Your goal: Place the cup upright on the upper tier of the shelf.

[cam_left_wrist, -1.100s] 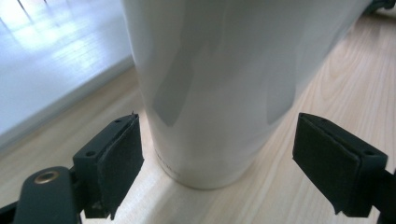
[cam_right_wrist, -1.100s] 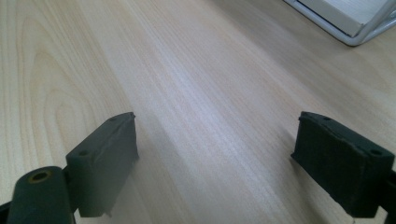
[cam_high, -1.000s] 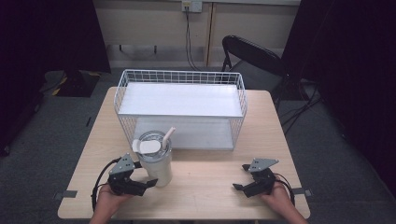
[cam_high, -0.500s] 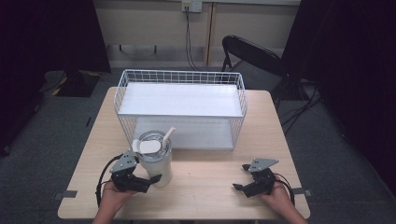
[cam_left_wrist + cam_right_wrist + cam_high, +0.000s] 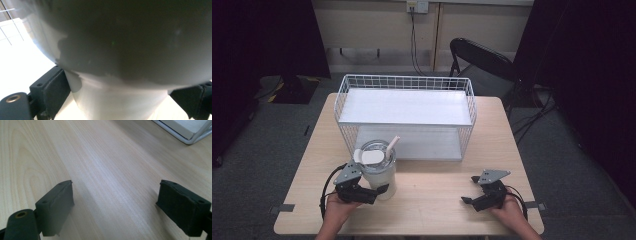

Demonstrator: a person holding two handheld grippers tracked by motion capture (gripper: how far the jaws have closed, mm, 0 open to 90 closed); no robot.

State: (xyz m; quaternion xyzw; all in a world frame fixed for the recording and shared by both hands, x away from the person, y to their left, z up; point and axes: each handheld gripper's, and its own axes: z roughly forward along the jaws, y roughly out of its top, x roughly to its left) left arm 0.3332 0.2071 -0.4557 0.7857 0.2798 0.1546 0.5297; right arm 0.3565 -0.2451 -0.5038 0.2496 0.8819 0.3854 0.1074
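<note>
A pale tumbler (image 5: 378, 177) with a clear lid and a straw (image 5: 392, 145) stands on the wooden table (image 5: 432, 210), in front of the white wire basket (image 5: 405, 124). My left gripper (image 5: 373, 192) reaches around its lower half from the left. In the left gripper view the tumbler (image 5: 120, 75) sits very close and both pads (image 5: 56, 87) press against its base. My right gripper (image 5: 469, 190) rests low over bare table at the front right. It is open, with only wood grain between its pads (image 5: 56, 205).
The wire basket holds a white upper shelf (image 5: 404, 106) and a lower floor, and spans the middle of the table. Its corner (image 5: 186, 131) shows in the right gripper view. A black chair (image 5: 482, 60) stands behind the table.
My left gripper has slid slightly right, closer around the tumbler. The right gripper has stayed in place.
</note>
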